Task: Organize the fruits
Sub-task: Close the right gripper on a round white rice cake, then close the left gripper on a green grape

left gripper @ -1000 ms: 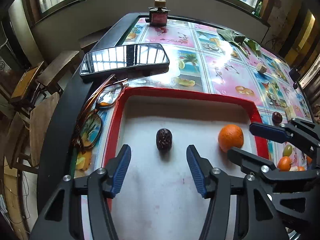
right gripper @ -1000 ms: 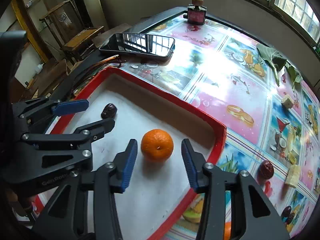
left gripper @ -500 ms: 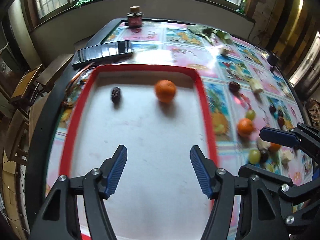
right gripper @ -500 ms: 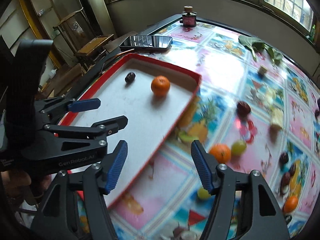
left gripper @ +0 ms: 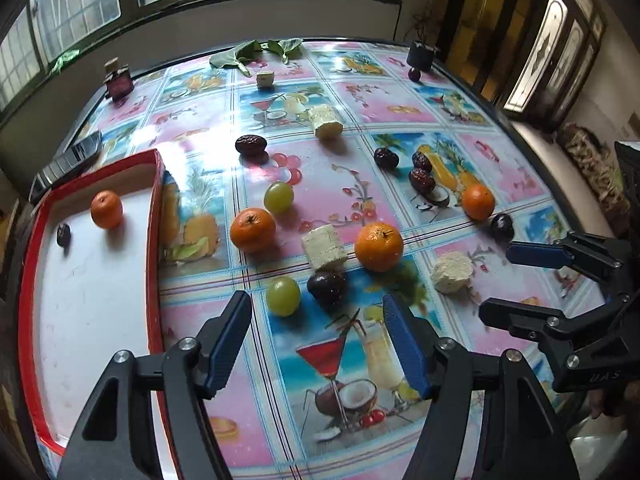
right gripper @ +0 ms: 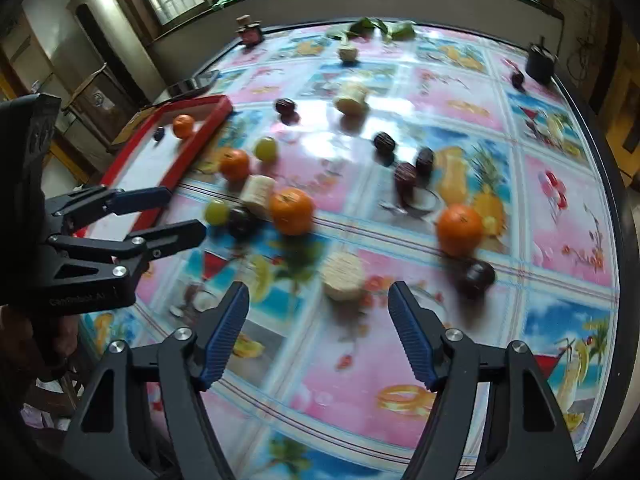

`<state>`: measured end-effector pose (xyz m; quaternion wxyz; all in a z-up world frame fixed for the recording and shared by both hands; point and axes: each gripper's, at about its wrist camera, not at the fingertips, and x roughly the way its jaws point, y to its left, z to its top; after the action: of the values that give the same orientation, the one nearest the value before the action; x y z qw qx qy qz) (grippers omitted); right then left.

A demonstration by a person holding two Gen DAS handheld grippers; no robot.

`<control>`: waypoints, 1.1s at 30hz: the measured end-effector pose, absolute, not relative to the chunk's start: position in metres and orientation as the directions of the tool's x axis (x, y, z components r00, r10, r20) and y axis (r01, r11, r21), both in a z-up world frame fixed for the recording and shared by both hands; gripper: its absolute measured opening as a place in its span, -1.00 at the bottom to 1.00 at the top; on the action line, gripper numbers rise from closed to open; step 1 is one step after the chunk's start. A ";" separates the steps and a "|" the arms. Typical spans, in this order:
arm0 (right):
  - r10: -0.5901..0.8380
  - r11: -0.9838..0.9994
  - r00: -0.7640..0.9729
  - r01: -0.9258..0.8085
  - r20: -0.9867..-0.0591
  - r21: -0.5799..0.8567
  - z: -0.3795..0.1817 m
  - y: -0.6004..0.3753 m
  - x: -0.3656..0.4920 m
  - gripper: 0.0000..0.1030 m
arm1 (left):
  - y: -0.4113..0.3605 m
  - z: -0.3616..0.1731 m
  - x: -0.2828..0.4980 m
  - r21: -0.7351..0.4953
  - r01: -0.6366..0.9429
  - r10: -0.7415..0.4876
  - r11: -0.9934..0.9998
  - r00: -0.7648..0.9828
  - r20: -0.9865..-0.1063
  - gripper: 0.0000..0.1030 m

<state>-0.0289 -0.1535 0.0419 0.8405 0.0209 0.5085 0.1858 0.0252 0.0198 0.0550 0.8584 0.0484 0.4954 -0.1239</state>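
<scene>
Now, L wrist view: our left gripper hangs over tablecloth, jaws opening, nothing btwn pads. Green grape and dark plum lie just ahead of tips. Red tray at left holds one orange and small dark fruit.

R wrist view, blurred: our right gripper also opening, empty. White chunk sits just ahead btwn tips; loose orange beyond on table, well apart from tray.
</scene>
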 end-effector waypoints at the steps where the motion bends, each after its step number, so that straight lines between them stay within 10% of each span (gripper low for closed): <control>1: 0.336 0.929 0.410 -0.291 -0.848 0.228 0.037 -0.158 -0.030 0.41 | 0.018 0.054 0.026 -0.026 0.259 -0.152 0.965 0.479 -0.864 0.32; 9: 0.404 0.898 0.383 -0.337 -0.831 0.282 0.009 -0.153 -0.016 0.40 | 0.024 0.047 0.021 -0.008 0.264 -0.133 0.965 0.459 -0.878 0.32; 15: 0.345 0.910 0.403 -0.365 -0.848 0.196 0.005 -0.143 -0.006 -0.35 | 0.027 0.037 0.026 -0.046 0.276 -0.167 0.960 0.435 -0.885 0.32; 20: 0.364 0.908 0.394 -0.349 -0.844 0.229 0.006 -0.152 -0.005 -0.35 | 0.028 0.028 0.036 -0.076 0.271 -0.186 0.960 0.407 -0.894 0.27; 24: 0.369 0.909 0.389 -0.343 -0.844 0.239 0.006 -0.155 -0.007 -0.35 | 0.028 0.019 0.042 -0.112 0.287 -0.219 0.951 0.372 -0.902 -0.14; 33: 0.371 0.909 0.390 -0.336 -0.843 0.245 0.005 -0.156 -0.010 -0.35 | 0.031 0.024 0.040 -0.145 0.350 -0.270 0.925 0.343 -0.900 -0.14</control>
<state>-0.0104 -0.1556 0.0053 0.8334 0.0172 0.5101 0.2121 0.0396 0.0308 0.0240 0.8185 0.0369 0.5411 -0.1895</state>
